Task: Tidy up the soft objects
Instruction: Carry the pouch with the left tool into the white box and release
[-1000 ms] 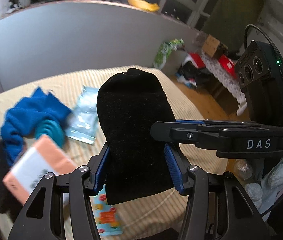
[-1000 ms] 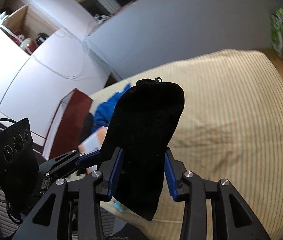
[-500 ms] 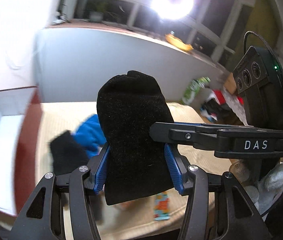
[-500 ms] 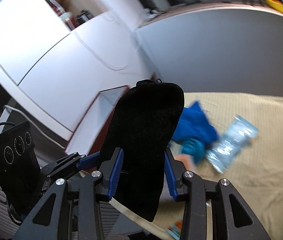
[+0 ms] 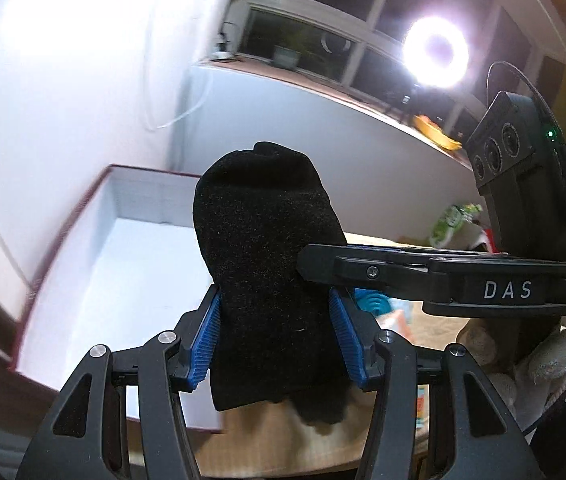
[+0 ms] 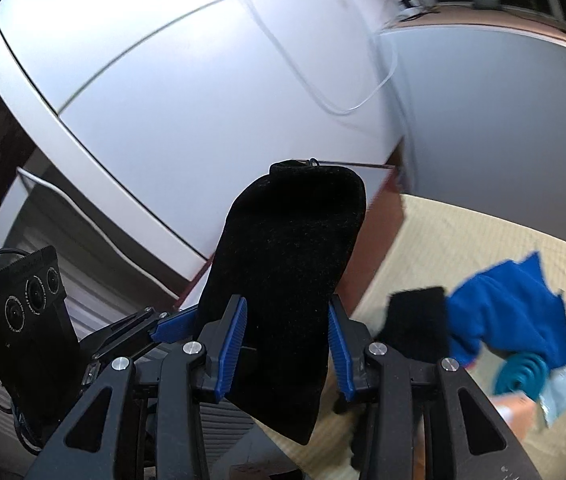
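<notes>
Left claw [image 5: 273, 332] clamped on black fuzzy sock [image 5: 267, 264], blue pads pressing both sides. Right claw [image 6: 287, 340] gripping same sock [image 6: 287, 268]. Sock held aloft over open white-lined maroon box [image 5: 95, 248]. Blue fleece cloth [image 6: 511, 308] lying on beige striped bed [image 6: 463, 240].

Black gripper [image 5: 275, 334], blue ribbed pads [image 5: 205, 336], silver screws, "DAS"

Black sock [image 5: 267, 264], blue cloth [image 6: 511, 312].
</notes>
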{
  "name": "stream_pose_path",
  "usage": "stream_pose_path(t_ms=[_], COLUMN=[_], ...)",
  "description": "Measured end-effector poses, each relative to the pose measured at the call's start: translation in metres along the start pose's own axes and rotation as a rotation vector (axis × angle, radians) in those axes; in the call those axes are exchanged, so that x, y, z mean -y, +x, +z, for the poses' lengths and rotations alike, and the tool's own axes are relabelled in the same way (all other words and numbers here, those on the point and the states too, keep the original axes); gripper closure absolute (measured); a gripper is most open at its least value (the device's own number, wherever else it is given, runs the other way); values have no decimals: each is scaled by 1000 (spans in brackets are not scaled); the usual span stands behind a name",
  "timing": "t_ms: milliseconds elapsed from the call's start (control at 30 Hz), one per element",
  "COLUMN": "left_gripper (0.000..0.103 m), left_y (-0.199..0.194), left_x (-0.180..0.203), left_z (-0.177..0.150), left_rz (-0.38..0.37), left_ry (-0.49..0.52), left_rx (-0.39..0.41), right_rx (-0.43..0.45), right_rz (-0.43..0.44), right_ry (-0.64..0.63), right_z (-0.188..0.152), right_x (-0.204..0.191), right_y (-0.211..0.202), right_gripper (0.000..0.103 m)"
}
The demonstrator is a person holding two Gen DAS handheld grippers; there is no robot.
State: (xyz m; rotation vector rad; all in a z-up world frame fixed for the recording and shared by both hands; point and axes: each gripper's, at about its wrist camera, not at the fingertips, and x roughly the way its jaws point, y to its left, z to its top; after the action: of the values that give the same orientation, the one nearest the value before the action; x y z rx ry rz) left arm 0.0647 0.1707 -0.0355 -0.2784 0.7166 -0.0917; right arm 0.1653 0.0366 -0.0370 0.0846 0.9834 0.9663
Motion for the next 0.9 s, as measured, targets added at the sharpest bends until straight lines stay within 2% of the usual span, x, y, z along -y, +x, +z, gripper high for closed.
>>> stream_pose_path(t_ms=[333, 533, 633, 667, 800, 900], left_gripper=[51, 51, 50, 50, 47, 45], left_y=[15, 32, 37, 37, 33, 26], left_x=[-68, -78, -82, -81, -80, -81], left_z=[-8, -9, -11, -12, -16, -16], left_rz=[101, 169, 232, 244, 265, 260], left_ry=[-90, -85, -74, -70, -59, -78], left_rx=[-44, -71, -79, -80, -72, -55], right_rx=[-98, -141, -147, -149, -127, -109], right_rz=[26, 6, -22, -34, -50, -68], right_ry=[-30, -56, -66, -71, -88, -84], right_z=[17, 17, 17, 17, 16, 14], right_x=[-20, -18, -16, -15, -10, -5], right_y=[85, 115, 123, 124, 117, 104], right_gripper=[66, 66, 62, 57, 47, 45])
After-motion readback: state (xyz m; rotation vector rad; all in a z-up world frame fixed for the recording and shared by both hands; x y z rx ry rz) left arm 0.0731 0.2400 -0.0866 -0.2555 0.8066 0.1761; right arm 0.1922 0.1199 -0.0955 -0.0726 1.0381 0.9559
